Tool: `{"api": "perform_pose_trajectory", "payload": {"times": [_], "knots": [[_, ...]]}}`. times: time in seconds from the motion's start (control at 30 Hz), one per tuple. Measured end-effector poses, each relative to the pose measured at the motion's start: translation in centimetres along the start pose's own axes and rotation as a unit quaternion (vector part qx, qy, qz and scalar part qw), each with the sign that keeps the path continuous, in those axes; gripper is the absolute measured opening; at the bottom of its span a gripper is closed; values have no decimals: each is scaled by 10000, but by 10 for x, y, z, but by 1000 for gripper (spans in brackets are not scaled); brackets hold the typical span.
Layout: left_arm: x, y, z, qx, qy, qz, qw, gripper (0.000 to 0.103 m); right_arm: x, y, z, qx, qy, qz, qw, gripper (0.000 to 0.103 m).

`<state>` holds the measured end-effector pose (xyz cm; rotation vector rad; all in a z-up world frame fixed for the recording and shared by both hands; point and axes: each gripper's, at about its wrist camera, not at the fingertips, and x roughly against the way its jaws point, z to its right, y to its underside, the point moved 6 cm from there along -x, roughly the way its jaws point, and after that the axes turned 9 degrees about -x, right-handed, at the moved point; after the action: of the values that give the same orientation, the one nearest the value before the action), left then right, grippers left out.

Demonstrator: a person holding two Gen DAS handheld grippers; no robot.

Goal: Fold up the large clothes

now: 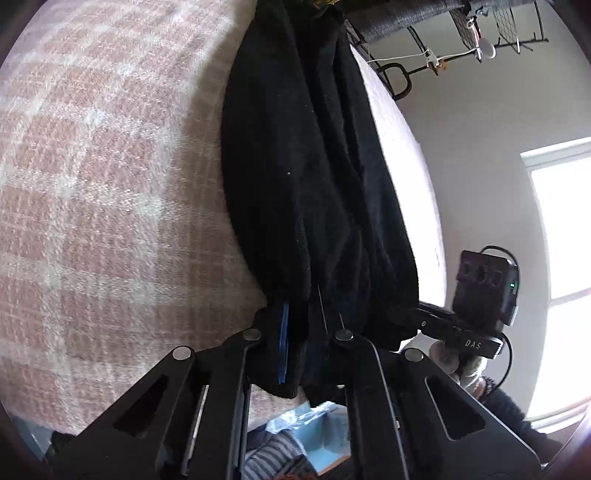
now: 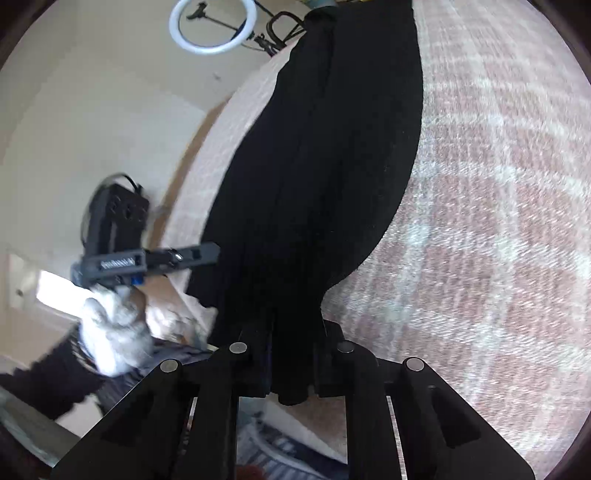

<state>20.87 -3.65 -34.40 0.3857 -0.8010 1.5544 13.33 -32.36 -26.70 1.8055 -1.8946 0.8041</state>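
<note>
A large black garment [image 1: 314,177] of soft, fuzzy fabric stretches as a long, bunched strip away from both cameras. Its far part lies on a bed covered with a pink and white checked blanket [image 1: 110,184], and its near end is lifted off the surface, gathered into vertical folds.

In the left wrist view, the left tool [image 1: 299,354] is clamped on the near edge of the garment, its two black fingers drawn close with thick cloth bunched between them. A thin blue strip shows on the inner face of one finger [image 1: 282,343], pressed against the fabric. The garment hangs along the bed's edge here, with the blanket spreading to one side and a pale wall on the other.

In the right wrist view, the right tool [image 2: 291,354] is likewise closed on the garment's [image 2: 314,184] near end, folds of black cloth pinched between its fingers and a little fabric poking out below them. The blanket [image 2: 498,221] fills the side beyond the garment.

Each camera also sees the other tool beside the garment: a black device with a cable, held by a gloved hand [image 2: 114,332] in a pale knitted glove and dark sleeve. This part of the right wrist view is blurred.

Further out, a bright window [image 1: 561,258] lights the wall in the left view, a dark wire rack [image 1: 480,33] sits near the far end of the bed, and a white ring light [image 2: 212,27] on a stand appears in the right view.
</note>
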Motion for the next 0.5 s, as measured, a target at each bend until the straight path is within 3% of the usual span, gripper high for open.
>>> {"api": "perform_pose_trajectory", "payload": {"times": [0.17,0.33,0.5], "knots": [[15,-19,16,324,526,246,9978,4,25,-15,-9,-339,-677,232,9969,13],[30,-37,23,544,701,389,9953,4,32,-34,-18,-442,-805,351,9952,13],[38,-59,28,659,561,518,9949,4,27,-63,-39,-203,-647,571,9961,13]]}}
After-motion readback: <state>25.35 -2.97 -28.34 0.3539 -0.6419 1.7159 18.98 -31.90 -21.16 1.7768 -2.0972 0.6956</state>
